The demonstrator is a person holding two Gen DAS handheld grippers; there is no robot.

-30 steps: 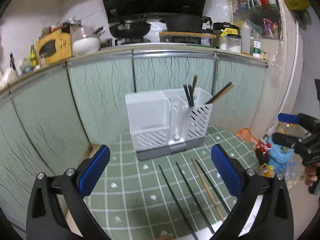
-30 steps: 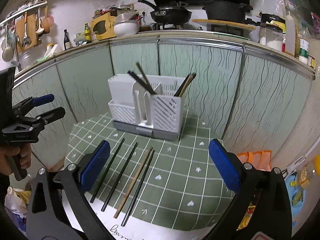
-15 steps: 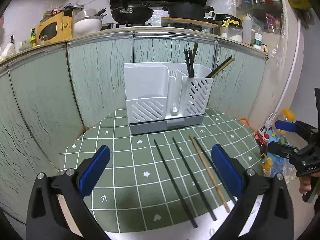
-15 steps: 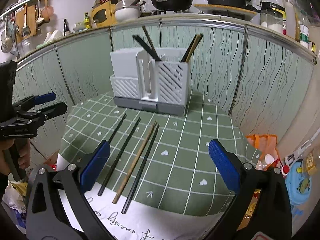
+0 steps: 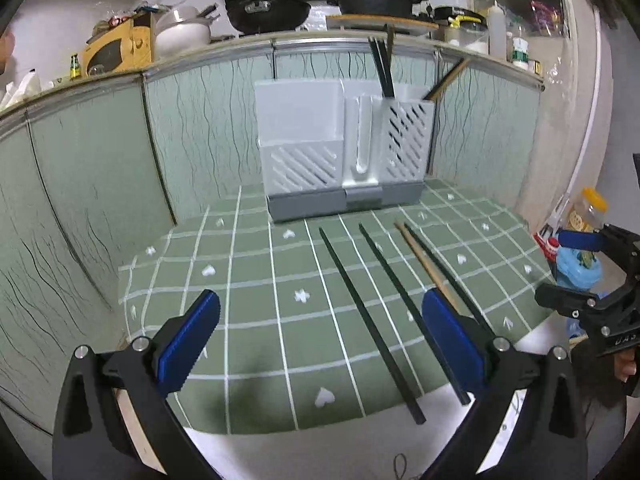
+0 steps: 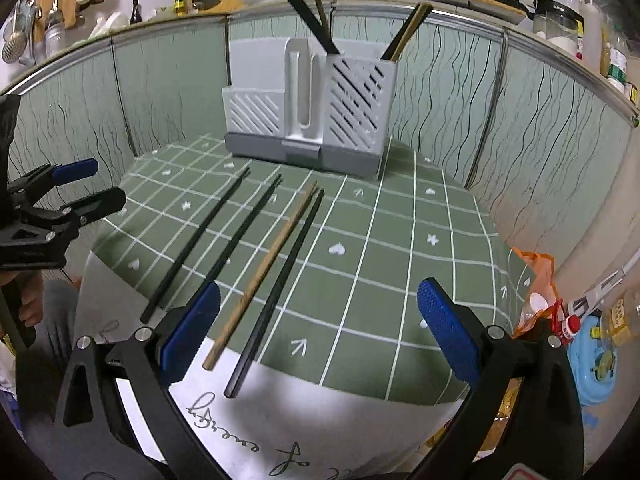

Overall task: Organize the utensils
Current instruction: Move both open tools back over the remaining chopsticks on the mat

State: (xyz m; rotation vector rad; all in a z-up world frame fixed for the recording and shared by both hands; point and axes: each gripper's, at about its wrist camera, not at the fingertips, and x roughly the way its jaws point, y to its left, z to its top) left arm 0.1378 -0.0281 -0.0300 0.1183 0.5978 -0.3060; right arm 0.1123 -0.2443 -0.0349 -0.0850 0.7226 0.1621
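Both tongs stood wide apart and held nothing. The left tongs (image 5: 320, 338) hovered low over the near edge of the green checked cloth (image 5: 256, 280), and the right tongs (image 6: 318, 326) did the same from the other side of the table.

Four chopsticks lay flat on the cloth ahead of the tongs, roughly parallel, each with its long axis running from the near edge toward the white holder (image 6: 308, 100) at the back. From the right tongs' view, the leftmost black chopstick (image 6: 196, 242) lay ahead and to the left of its left finger, its far tip pointing at the holder's grey base. The second black chopstick (image 6: 248, 226) ran partly behind that left finger. The wooden chopstick (image 6: 264, 270) and the last black chopstick (image 6: 280, 284) lay just beside each other between the two fingers, near ends toward the tongs and reaching onto the white cloth (image 6: 280, 420); their far ends almost met.

In the left tongs' view, the same chopsticks lay toward its right finger, which covered the lower part of the wooden one.

The holder stood upright well beyond the tongs. More chopsticks (image 6: 320, 16) stood tilted in its slotted right compartment.
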